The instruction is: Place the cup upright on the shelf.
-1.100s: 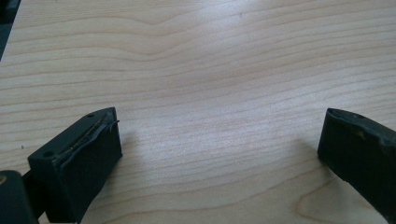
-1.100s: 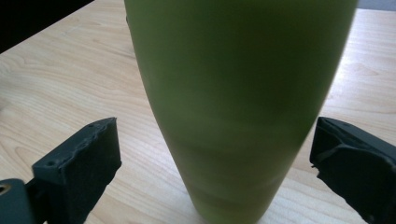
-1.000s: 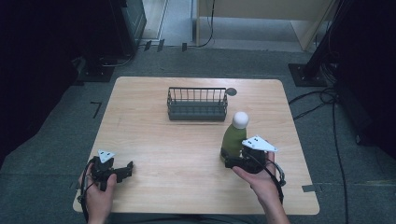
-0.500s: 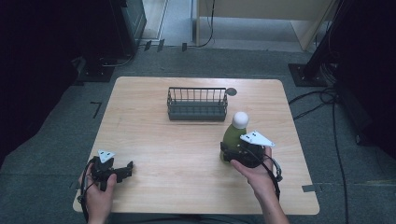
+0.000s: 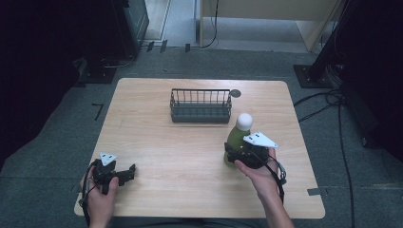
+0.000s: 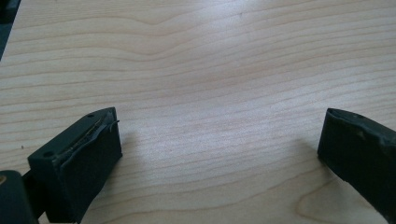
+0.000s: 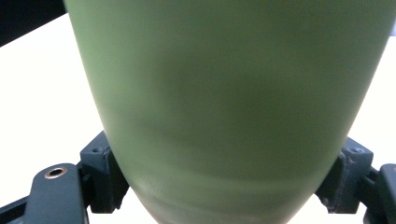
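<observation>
Upright on the right half of the wooden table point(image 5: 190, 156), the green bottle point(image 5: 234, 140) with its white cap point(image 5: 244, 120) is clamped low on its body by the right gripper point(image 5: 231, 156), whose jaws have just been closing and are now pressed against both sides of it. Behind the bottle, near the far edge, a dark wire basket point(image 5: 200, 106) is seen. Well apart, at the near left corner, the left gripper point(image 5: 127, 172) is held with jaws spread wide over bare wood.

My right gripper point(image 7: 224, 186) has its fingers point(image 7: 105, 177) clamped on the green bottle point(image 7: 229, 93); pale surface point(image 7: 42, 93) lies behind.
</observation>
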`<state>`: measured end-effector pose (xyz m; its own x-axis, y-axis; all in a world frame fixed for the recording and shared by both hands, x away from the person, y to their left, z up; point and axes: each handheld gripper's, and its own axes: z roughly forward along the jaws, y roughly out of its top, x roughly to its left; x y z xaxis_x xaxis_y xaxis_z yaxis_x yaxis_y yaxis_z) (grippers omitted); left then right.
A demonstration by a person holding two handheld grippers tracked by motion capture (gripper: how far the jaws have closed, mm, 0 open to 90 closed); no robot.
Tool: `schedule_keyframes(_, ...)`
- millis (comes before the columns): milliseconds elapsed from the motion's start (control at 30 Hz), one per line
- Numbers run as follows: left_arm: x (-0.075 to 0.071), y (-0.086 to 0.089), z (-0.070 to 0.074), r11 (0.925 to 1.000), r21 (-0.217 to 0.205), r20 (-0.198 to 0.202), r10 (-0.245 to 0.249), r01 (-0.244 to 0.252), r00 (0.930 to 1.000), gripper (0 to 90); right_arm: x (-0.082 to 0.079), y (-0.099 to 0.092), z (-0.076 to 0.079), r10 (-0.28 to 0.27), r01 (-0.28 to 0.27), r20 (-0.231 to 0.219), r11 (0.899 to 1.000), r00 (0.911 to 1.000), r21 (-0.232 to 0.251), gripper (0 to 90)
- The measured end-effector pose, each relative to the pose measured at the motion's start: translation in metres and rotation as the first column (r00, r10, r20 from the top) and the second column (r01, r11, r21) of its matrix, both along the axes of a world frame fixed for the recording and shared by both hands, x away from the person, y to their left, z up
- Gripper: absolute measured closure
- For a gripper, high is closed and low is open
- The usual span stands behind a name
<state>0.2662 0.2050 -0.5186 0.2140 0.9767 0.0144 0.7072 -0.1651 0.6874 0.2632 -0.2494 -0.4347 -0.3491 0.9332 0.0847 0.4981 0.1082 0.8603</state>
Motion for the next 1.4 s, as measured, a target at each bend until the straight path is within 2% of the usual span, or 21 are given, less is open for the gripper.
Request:
schedule_keyframes(67,0.0,0.0,0.0,1.0,0.001,-0.001,0.0,0.0,1.0,0.0,0.001,0.0,0.0,0.001,-0.001,0.0,1.0,1.0,0.0,19.7)
schedule_keyframes(200,0.0,0.0,0.0,1.0,0.0,0.0,0.0,0.0,1.0,0.0,0.006,0.001,0.003,0.018,-0.018,-0.011,0.999,0.9998,0.031,19.9)
schedule_keyframes(367,0.0,0.0,0.0,1.0,0.0,0.0,0.001,-0.001,1.0,0.0,0.011,0.006,0.006,0.025,-0.025,-0.004,0.999,0.9997,0.025,20.0)
schedule_keyframes(700,0.0,0.0,0.0,1.0,-0.002,0.002,0.002,-0.002,1.0,0.0,0.03,0.021,0.031,0.037,-0.038,0.028,0.998,0.9989,0.042,20.1)
schedule_keyframes(733,0.0,0.0,0.0,1.0,-0.002,0.001,0.001,-0.001,1.0,0.0,0.035,0.024,0.037,0.039,-0.04,0.034,0.998,0.9987,0.046,20.1)
schedule_keyframes(867,0.0,0.0,0.0,1.0,-0.002,0.002,0.002,-0.002,1.0,0.0,0.045,0.027,0.046,0.038,-0.04,0.041,0.998,0.9984,0.051,20.1)
schedule_keyframes(1033,0.0,0.0,0.0,1.0,-0.001,0.001,0.002,-0.002,1.0,0.0,0.063,0.034,0.06,0.035,-0.037,0.046,0.999,0.9983,0.035,20.1)
schedule_keyframes(1267,0.0,0.0,0.0,1.0,-0.002,0.001,0.002,-0.002,1.0,0.0,0.086,0.042,0.076,0.021,-0.023,0.06,0.999,0.998,0.041,20.2)
schedule_keyframes(1400,0.0,0.0,0.0,1.0,-0.001,0.001,0.002,-0.002,1.0,0.0,0.093,0.044,0.079,0.016,-0.019,0.075,0.999,0.9971,0.041,20.2)
